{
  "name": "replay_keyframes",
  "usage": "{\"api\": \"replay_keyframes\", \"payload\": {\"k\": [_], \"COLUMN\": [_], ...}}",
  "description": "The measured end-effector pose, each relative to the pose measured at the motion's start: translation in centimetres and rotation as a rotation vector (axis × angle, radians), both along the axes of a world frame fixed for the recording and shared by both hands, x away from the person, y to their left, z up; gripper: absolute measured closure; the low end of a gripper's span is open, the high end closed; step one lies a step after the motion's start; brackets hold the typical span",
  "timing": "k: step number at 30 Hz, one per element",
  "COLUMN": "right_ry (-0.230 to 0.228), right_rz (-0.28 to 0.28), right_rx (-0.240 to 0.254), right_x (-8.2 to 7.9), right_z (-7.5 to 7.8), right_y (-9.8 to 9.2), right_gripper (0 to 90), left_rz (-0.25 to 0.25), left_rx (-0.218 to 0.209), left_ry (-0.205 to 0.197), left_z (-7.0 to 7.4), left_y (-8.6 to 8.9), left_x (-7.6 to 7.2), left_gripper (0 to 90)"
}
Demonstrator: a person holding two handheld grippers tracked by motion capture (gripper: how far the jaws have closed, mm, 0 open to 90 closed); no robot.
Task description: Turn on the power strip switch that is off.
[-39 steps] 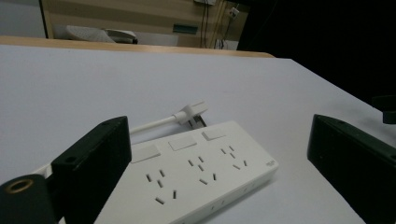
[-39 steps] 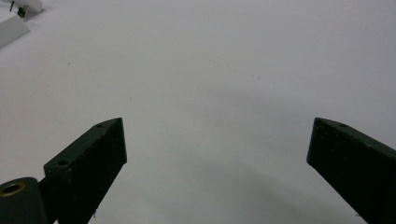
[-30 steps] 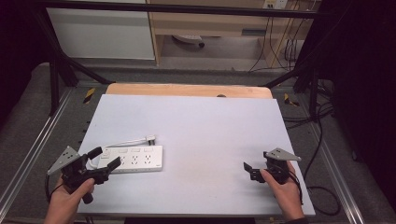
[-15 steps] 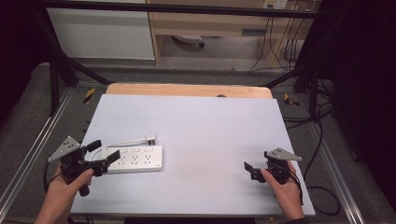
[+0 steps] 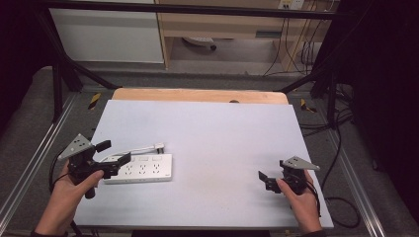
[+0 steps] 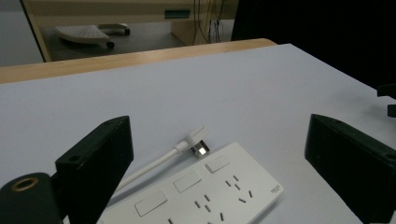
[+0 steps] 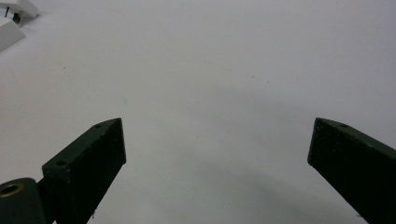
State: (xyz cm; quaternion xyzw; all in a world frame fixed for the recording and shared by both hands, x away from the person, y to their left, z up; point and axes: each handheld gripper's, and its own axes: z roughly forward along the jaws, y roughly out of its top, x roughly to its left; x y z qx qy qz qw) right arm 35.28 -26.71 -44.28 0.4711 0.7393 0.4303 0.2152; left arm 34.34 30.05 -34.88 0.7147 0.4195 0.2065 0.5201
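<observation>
While lying flat on the white table top [image 5: 207, 133], white power strip [image 5: 143, 168] just ahead of the left gripper [image 5: 114, 153], between its widely parted jaws in the left gripper view, untouched. White plug [image 6: 200, 143] with its cable [image 5: 129, 149] just past the strip's far edge. Well apart to the other side, right gripper [image 5: 264, 178] low over bare table, jaws spread wide, holding nothing
</observation>
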Motion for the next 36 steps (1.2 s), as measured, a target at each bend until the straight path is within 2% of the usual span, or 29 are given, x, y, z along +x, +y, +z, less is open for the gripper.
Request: {"api": "replay_keyframes", "payload": {"k": [20,23,32,36], "right_ry": [-0.005,-0.003,0.0,-0.004], "right_rz": [-0.001,0.0,-0.001,0.002], "right_rx": [0.013,0.01,0.012,0.009], "right_x": [0.0,0.0,0.0,0.0], "right_z": [0.1,0.1,0.1,0.1], "right_y": [0.0,0.0,0.0,0.0], "right_gripper": [4.6,4.5,4.4,4.4], "left_rz": [-0.034,-0.027,-0.04,-0.043], "left_rx": [0.041,0.069,0.055,0.072], "left_ry": [-0.011,-0.022,-0.023,-0.019], "left_z": [0.9,1.2,1.6,1.5], "left_y": [-1.6,-2.0,-3.3,-3.9], "left_x": [1.3,1.7,2.8,3.5], "left_gripper": [7.9,7.9,7.6,7.6]}}
